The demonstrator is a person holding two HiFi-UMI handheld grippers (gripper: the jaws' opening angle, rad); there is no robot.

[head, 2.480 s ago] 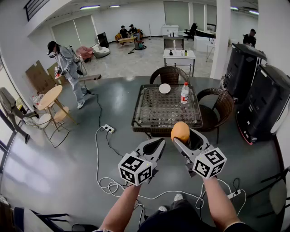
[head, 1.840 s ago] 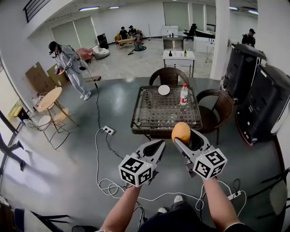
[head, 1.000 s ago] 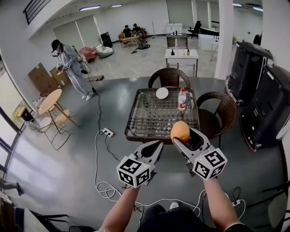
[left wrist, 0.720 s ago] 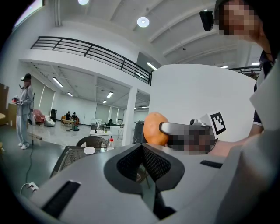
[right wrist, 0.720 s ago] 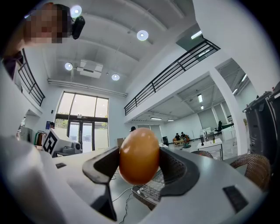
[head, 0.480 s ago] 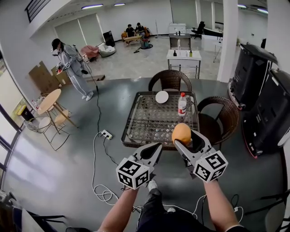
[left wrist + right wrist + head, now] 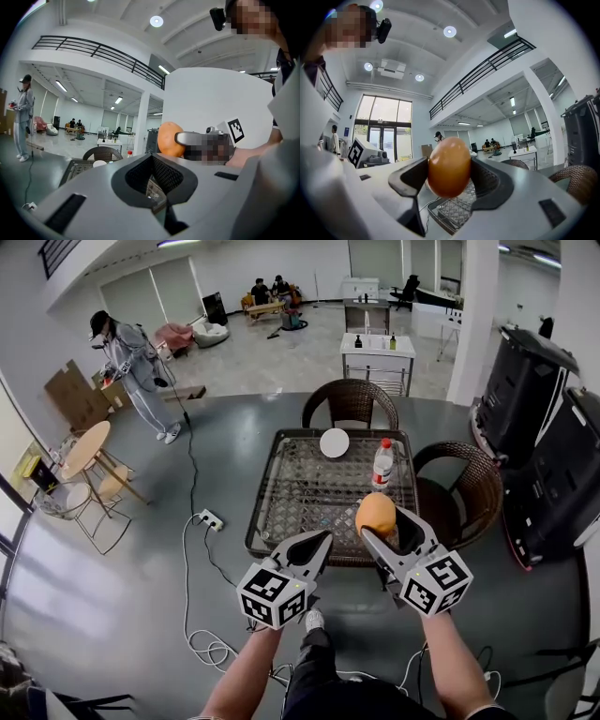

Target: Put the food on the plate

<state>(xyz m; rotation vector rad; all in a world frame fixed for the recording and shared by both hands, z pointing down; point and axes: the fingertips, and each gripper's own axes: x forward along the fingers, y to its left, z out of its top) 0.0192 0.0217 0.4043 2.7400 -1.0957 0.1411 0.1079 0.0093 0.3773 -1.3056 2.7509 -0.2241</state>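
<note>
My right gripper [image 7: 379,521] is shut on an orange egg-shaped food item [image 7: 375,514], held up in the air over the near edge of the glass-topped wicker table [image 7: 292,512]. In the right gripper view the food [image 7: 449,166] fills the gap between the jaws. The white plate [image 7: 335,442] lies at the table's far side, small and round; it also shows as the plate [image 7: 99,163] in the left gripper view. My left gripper [image 7: 317,547] is shut and holds nothing, level with the right one. In its own view the jaws meet at the tip [image 7: 153,180].
A plastic bottle [image 7: 382,463] with a red cap stands on the table right of the plate. Wicker chairs stand behind [image 7: 350,403] and right [image 7: 469,488] of the table. A power strip [image 7: 206,518] and cables lie on the floor at left. A person [image 7: 127,357] stands far left.
I have walked closer to the table: it now sits nearer and larger under the grippers. Both grippers keep their pose, the right one still holding the food.
</note>
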